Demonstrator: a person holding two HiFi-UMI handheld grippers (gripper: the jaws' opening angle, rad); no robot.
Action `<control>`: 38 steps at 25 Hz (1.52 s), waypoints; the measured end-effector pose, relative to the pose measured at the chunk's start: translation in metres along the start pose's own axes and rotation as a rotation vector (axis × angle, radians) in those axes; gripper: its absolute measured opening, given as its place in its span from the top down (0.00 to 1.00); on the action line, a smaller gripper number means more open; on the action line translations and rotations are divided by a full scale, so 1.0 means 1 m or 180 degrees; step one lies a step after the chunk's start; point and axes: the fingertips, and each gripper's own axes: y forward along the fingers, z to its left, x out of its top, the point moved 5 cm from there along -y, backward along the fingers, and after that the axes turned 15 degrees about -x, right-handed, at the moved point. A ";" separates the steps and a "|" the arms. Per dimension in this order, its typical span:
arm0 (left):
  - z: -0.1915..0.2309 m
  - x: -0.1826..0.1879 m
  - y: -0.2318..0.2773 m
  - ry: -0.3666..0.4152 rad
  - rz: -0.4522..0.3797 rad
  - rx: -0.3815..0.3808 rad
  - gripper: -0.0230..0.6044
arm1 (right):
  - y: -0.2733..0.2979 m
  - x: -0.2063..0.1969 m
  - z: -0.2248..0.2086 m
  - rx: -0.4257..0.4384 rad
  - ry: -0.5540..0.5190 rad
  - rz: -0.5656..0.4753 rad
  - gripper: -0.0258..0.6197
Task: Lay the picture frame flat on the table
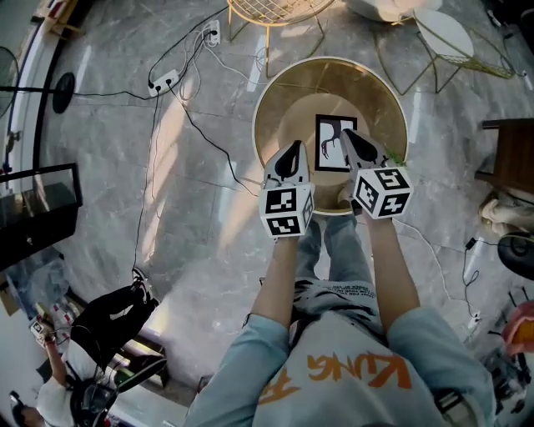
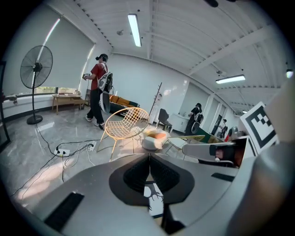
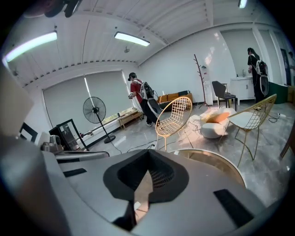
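At the bottom of the head view the person's forearms (image 1: 279, 275) reach up the frame; each ends in a marker cube, and past the cubes the two grippers sit side by side at centre frame. The left gripper (image 1: 294, 154) has its jaws brought together with nothing between them; in its own view the tips of the left gripper (image 2: 149, 159) meet, and the gap beneath them shows only a slice of white print with a black drawing, which is the picture frame (image 2: 155, 200) lying below, not held. The right gripper (image 1: 350, 142) is likewise closed and empty; its own view shows the right gripper (image 3: 148, 170) tip to tip over bare tan tabletop.

Just above and between the two tips lies the picture frame (image 1: 332, 150), on the round table (image 1: 380, 100) near its middle; its long axis runs up and down the frame, away from the person. It turns its whole face to the downward camera, so I judge it flat or nearly so, though a slight lean cannot be ruled out. The right tip overlaps its right edge and is the nearer; the left tip stands just beside its left edge.

Beyond the table, at the top edge, is a wire chair (image 1: 267, 8).
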 end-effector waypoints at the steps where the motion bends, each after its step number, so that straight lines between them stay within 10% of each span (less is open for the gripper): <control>1: -0.004 0.010 -0.007 0.0003 -0.0058 0.0015 0.93 | -0.007 0.008 0.004 0.0000 -0.0013 -0.0038 0.97; 8: -0.018 0.054 -0.052 -0.0054 -0.0407 0.0289 0.93 | -0.042 0.061 0.031 -0.0042 -0.0151 -0.0363 0.96; 26: -0.070 0.236 -0.115 0.1088 -0.1278 0.0239 0.93 | -0.142 0.218 0.049 -0.0108 -0.0714 -0.1563 0.96; 38: -0.098 0.260 -0.127 0.1293 -0.1492 0.0224 0.93 | -0.171 0.240 0.038 -0.0200 -0.0790 -0.1859 0.96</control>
